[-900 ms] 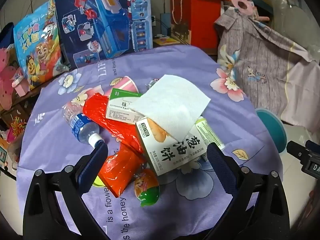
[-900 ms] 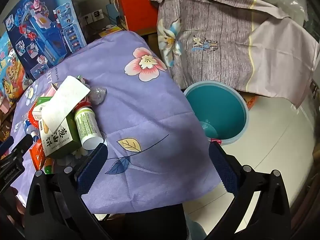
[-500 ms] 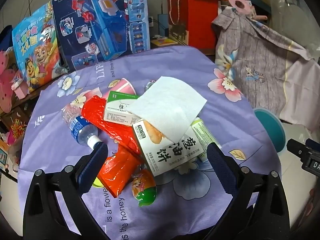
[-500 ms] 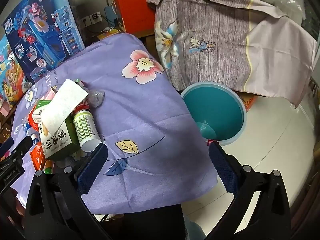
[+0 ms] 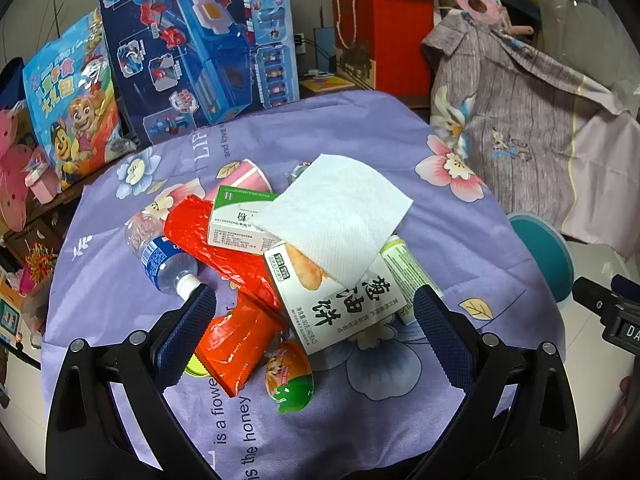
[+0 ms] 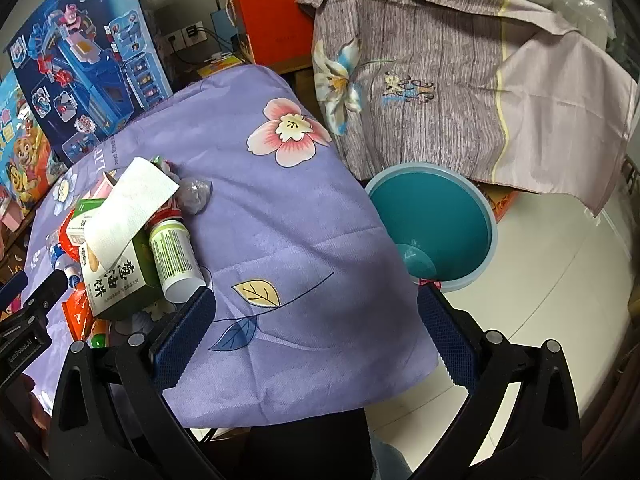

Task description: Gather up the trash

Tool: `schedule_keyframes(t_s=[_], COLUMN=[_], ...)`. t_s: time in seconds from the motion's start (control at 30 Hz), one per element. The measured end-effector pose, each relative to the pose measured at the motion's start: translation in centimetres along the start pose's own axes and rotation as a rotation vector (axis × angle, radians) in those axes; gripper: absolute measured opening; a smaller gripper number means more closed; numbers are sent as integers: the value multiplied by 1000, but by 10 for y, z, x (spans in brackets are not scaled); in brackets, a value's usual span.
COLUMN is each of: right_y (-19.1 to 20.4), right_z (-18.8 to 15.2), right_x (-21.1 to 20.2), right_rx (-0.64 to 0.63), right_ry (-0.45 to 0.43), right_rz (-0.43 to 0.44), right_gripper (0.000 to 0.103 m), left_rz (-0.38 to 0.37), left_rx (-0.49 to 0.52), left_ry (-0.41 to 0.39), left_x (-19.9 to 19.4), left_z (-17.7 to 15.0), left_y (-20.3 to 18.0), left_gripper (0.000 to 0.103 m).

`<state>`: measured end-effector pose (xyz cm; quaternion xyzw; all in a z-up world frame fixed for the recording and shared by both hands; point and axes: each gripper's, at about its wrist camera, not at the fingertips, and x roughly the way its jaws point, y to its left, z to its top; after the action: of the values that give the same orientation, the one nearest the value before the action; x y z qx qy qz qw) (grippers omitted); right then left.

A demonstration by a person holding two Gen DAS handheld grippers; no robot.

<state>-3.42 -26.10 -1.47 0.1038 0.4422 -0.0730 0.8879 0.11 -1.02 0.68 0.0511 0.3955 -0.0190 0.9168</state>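
A heap of trash lies on the purple flowered tablecloth [image 5: 360, 136]. It holds a white tissue [image 5: 336, 216] draped over a green-and-white biscuit box [image 5: 340, 308], a small white box [image 5: 236, 224], a red wrapper [image 5: 216, 248], an orange packet [image 5: 240, 344], a water bottle [image 5: 164, 256], a toy egg capsule [image 5: 288, 376], a pink cup [image 5: 248, 176] and a green-labelled bottle [image 6: 172, 252]. My left gripper [image 5: 314, 304] hovers open above the heap's near side. My right gripper [image 6: 316, 308] is open over bare cloth [image 6: 280, 240]. A teal bin [image 6: 440, 208] stands on the floor to its right.
Toy boxes [image 5: 200, 48] and red cartons [image 5: 384, 40] line the far side of the table. A striped purple sheet [image 6: 460, 80] drapes over furniture behind the bin. White floor tiles [image 6: 560, 300] lie to the right of the table edge.
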Motion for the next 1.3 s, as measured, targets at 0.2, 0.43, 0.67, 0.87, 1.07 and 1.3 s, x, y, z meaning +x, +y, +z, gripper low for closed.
schedule_keyframes(t_s=[0.2,0.43,0.67,0.87,1.07,1.3], right_y=[0,2,1,0,1,1], right_z=[1,1,1,0,0,-4], right_x=[0,0,0,0,1,5], right_rx=[3,-1,-1,0,-1,-2], right_ry=[6,2,3,3,7,17], right_rz=[-2,-7,-11,-13,-14,-16], right_gripper=[97,97,97,97,97,97], left_rz=[2,0,3,1,4,6], left_rx=[2,1,-7,-7,-10,-12], left_ry=[6,11,6,9,12,19], left_x=[2,3,4,3,2,3], left_z=[0,-1,-5,-3,-3,-6], left_y=[-1,1,5,5,8,9], left_gripper=[99,99,99,99,99,99])
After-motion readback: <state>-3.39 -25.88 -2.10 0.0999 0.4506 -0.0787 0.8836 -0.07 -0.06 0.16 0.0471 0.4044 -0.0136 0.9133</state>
